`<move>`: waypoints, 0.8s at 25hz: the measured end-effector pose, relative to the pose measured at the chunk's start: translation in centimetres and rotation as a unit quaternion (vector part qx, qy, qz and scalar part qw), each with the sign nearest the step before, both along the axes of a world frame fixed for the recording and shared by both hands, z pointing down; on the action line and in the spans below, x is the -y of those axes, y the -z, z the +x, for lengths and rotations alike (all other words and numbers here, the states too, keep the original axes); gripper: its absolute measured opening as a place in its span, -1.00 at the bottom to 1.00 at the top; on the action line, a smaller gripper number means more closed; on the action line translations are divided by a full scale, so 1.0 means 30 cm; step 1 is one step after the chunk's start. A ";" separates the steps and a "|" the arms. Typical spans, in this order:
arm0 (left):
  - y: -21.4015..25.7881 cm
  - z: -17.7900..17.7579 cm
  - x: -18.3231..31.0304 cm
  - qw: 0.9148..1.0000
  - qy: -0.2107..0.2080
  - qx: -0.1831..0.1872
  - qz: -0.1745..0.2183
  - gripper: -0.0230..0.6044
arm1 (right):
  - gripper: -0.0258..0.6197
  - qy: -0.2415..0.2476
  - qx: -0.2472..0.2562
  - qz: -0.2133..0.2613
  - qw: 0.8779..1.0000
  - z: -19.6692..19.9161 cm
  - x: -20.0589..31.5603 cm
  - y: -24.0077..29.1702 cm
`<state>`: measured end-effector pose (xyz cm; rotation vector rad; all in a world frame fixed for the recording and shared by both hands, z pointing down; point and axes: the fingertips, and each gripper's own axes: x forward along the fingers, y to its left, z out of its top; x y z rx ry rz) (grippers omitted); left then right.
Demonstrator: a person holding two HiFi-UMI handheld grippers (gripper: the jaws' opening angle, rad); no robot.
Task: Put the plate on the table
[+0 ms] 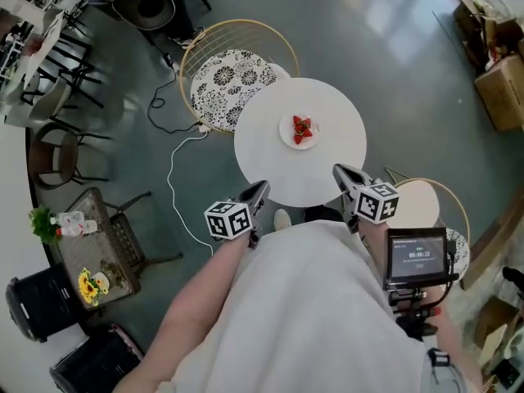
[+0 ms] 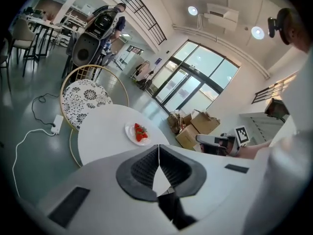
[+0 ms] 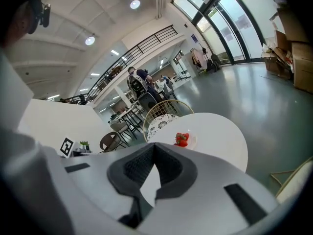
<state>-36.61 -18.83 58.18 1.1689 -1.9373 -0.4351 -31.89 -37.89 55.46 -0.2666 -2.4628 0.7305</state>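
A small white plate (image 1: 300, 130) with red strawberries lies on the round white table (image 1: 270, 150), slightly right of its middle. My left gripper (image 1: 262, 187) hovers at the table's near edge, shut with nothing in it. My right gripper (image 1: 337, 170) is also at the near edge, shut and empty, nearer the plate. The left gripper view shows the plate (image 2: 138, 132) beyond the closed left gripper (image 2: 159, 148). From the right gripper view, the plate (image 3: 184, 140) lies past the closed right gripper (image 3: 154, 146).
A wire chair with a patterned cushion (image 1: 231, 79) stands behind the table, and a second chair (image 1: 426, 203) at the right. A white cable (image 1: 176, 162) runs across the floor at left. Cardboard boxes (image 1: 499, 88) sit far right, and a low table with flowers (image 1: 90, 260) at lower left.
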 end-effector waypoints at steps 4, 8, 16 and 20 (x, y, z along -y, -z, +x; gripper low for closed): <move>0.021 0.032 0.010 0.999 -0.035 0.021 0.004 -0.90 | -0.91 -0.010 0.005 -0.004 1.000 0.066 -0.025 0.002; 0.036 0.034 -0.003 0.998 -0.044 0.032 0.007 -0.90 | -0.91 -0.009 0.009 0.000 1.000 0.077 -0.055 0.009; 0.046 0.040 -0.040 0.998 -0.046 0.046 0.010 -0.90 | -0.91 0.008 0.019 0.012 1.000 0.066 -0.125 0.032; 0.044 0.071 -0.054 0.998 -0.042 0.042 0.013 -0.90 | -0.91 0.017 0.015 0.015 1.000 0.090 -0.145 0.037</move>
